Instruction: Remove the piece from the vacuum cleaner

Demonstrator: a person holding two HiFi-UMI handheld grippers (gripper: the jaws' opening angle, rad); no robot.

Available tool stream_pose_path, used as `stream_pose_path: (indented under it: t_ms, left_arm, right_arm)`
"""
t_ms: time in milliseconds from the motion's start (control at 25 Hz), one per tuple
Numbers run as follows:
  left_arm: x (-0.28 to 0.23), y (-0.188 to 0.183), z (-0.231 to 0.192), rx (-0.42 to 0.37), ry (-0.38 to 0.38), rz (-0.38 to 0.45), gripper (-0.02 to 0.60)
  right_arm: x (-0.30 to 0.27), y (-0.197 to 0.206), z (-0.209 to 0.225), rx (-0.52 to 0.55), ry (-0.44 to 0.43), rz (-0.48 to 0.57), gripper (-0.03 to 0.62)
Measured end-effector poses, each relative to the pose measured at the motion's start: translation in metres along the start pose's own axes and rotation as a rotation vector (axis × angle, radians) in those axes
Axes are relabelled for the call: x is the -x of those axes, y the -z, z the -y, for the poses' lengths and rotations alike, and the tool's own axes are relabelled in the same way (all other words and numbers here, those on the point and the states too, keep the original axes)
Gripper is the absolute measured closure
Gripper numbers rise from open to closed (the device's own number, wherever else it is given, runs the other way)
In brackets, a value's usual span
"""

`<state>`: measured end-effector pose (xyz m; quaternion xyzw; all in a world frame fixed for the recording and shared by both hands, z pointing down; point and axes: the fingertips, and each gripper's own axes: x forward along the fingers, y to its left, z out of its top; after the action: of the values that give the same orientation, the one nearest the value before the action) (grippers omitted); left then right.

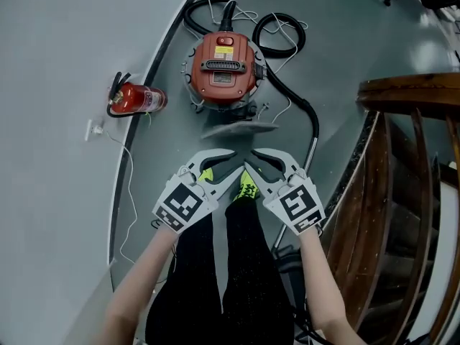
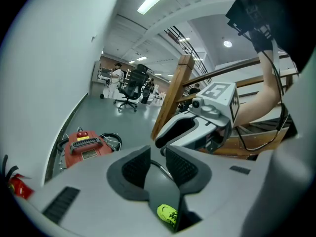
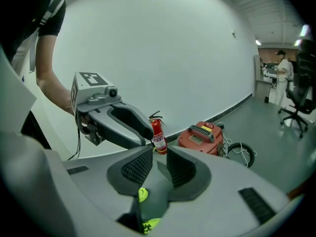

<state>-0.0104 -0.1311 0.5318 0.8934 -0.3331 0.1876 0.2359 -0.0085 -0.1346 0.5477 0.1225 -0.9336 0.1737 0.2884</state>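
Both grippers hang side by side on the near side of the vacuum cleaner (image 1: 224, 67), well apart from it. The left gripper (image 1: 215, 165) has its jaws a little apart with nothing between them. The right gripper (image 1: 264, 165) is the same, so I think they are held ready to grab.

A red fire extinguisher (image 1: 136, 99) lies left of the vacuum cleaner, by the wall. The vacuum cleaner sits on the floor, not yet touched. A flat grey piece (image 1: 241, 128) lies just at its near side and may be the part to take off. A black hose (image 1: 298, 99) loops out from the vacuum cleaner's right.
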Motion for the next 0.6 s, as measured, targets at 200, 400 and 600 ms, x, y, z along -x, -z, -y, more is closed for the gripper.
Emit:
stream_pose_path:
  t_ms: [200,400,600]
  left_arm:
    - [-0.014,0.025,-0.014,-0.018,-0.031,-0.016,0.463]
    - [-0.029,0.048,-0.03,-0.044,-0.055,-0.036,0.43]
    - [-0.042,0.07,-0.043,-0.024,-0.069,-0.047,0.417]
  right_arm:
    - [-0.019,0.023,0.01,0.008,0.01,-0.02,0.495]
    - [-0.039,0.044,0.022,0.06,0.018,-0.06,0.477]
    - [-0.057,0.062,0.033,0.1,0.018,-0.103,0.456]
